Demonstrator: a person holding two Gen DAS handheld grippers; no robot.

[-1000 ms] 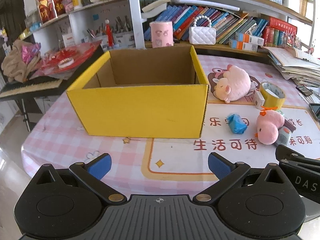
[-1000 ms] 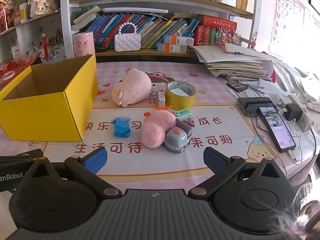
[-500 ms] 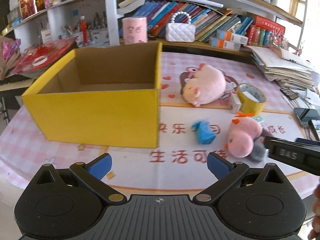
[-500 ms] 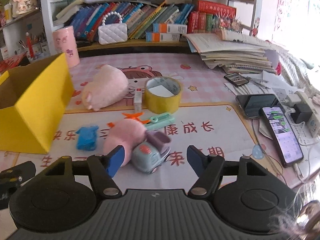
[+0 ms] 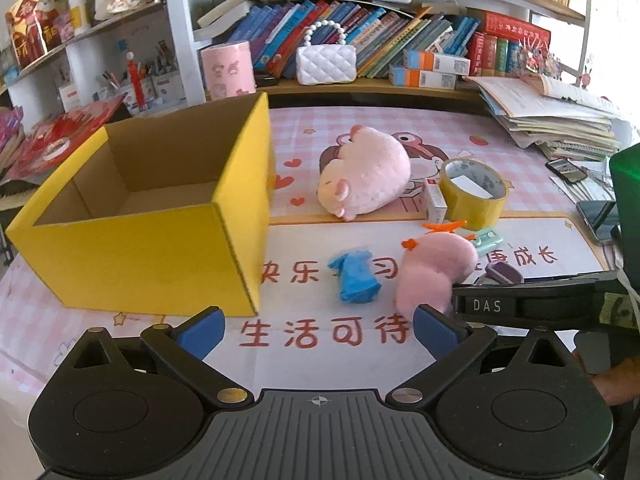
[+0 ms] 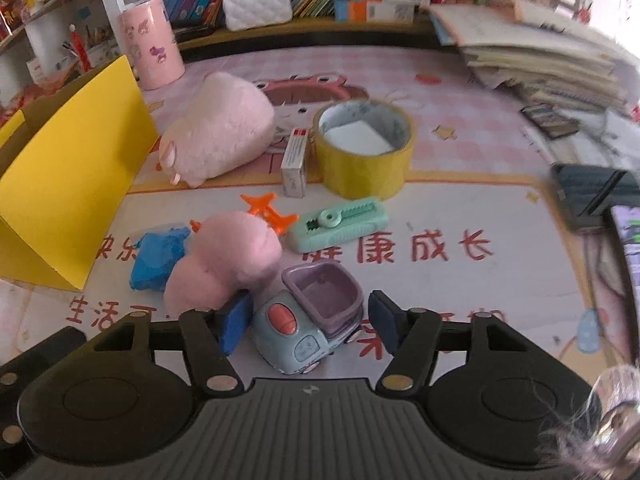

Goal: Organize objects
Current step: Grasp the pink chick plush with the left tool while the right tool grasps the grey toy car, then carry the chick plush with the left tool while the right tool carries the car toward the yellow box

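**Counter stock: toys beside an open yellow box**

While both claws stand wide apart and hold nothing, the items lie as follows.

- Right claw [image 6: 308,324]: low over the counter [image 6: 460,184], its blue pads [image 6: 234,322] flanking the toy car [image 6: 308,318], pale blue cab with a purple tub; whether the pads touch it cannot be told.
- Small pink plush [image 6: 228,262]: just beside the car on its left, close against the left pad.
- Blue crumpled item [image 6: 158,258]: touching that plush, near the box corner.
- Yellow cardboard box [image 5: 152,216]: open-topped, upright, at the left of the counter.
- Large pink plush pig [image 5: 366,174]: lying on its side, behind the small toys.
- Yellow tape roll [image 6: 362,148]: on its flat side, a small white carton [image 6: 294,162] just beside it.
- Mint green utility cutter [image 6: 340,224]: in front of the roll, an orange toy plane [image 6: 266,212] to its left.
- Left claw [image 5: 318,328]: raised near the counter edge, facing the box corner and the blue item.
- Smartphones [image 6: 592,196]: at the right edge.
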